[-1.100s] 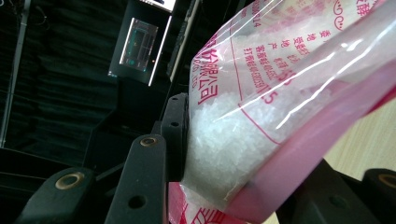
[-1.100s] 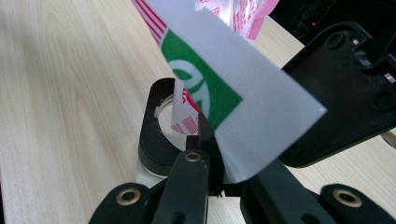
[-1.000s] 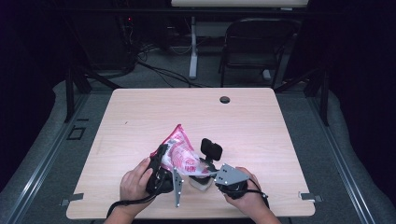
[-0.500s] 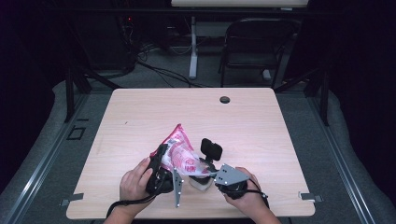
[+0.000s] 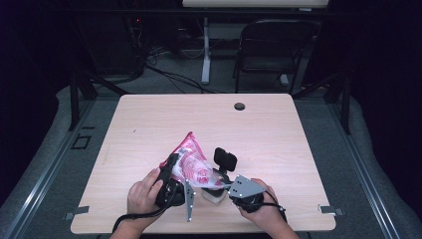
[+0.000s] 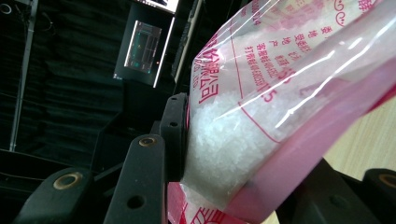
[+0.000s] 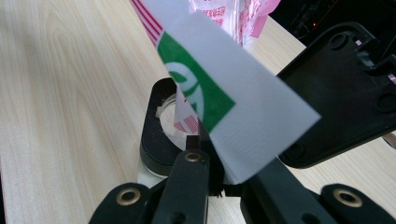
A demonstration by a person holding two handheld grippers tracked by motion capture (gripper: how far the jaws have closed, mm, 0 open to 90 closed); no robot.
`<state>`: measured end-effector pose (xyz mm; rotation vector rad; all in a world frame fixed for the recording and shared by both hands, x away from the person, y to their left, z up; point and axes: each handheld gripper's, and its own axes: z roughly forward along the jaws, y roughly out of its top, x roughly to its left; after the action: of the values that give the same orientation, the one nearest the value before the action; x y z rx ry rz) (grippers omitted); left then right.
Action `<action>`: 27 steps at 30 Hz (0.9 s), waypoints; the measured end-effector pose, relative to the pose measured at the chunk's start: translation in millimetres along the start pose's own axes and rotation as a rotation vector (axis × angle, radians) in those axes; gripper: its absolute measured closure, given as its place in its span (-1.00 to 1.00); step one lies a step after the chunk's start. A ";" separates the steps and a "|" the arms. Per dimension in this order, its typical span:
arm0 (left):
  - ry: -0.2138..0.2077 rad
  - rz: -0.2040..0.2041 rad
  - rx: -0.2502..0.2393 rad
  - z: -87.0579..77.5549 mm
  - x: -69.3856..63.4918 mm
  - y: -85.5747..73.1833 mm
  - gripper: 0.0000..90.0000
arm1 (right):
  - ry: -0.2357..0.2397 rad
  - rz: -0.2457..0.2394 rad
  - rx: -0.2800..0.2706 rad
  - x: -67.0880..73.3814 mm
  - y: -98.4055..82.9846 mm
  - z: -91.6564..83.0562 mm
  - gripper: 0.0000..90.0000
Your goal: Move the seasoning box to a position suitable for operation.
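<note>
High view: my left tool (image 5: 174,172) clamps the pink sugar bag (image 5: 191,162) at the tabletop's (image 5: 149,124) 6 o'clock edge; right tool (image 5: 219,185) at the bag's 4 o'clock. Left gripper view: bag (image 6: 280,93) pressed between both jaws. Right gripper view: jaws pinched narrow on the bag's white-green corner (image 7: 233,112), over a small jar (image 7: 163,116).

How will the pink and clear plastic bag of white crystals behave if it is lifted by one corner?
The pink and clear plastic bag of white crystals would probably sag: its thin film creases around the left gripper. The loose grains would likely slide toward the lowest corner, so it may feel bottom-heavy. The glossy film looks slippery.
</note>
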<state>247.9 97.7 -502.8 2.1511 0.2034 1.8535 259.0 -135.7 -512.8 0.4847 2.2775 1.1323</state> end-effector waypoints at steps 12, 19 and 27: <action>0.010 0.013 -0.005 -0.4 0.9 0.0 0.47 | -0.001 -0.001 0.000 0.6 -0.2 -0.1 0.99; 0.014 0.013 -0.009 -0.7 1.1 0.3 0.47 | 0.001 0.001 -0.002 0.7 -0.5 0.1 0.99; 0.014 0.011 -0.013 -1.6 1.4 0.9 0.47 | 0.002 0.001 0.000 0.6 -0.8 0.1 0.99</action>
<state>246.5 97.5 -501.0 2.1355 0.1831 1.8713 258.5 -135.7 -513.7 0.4848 2.2787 1.1336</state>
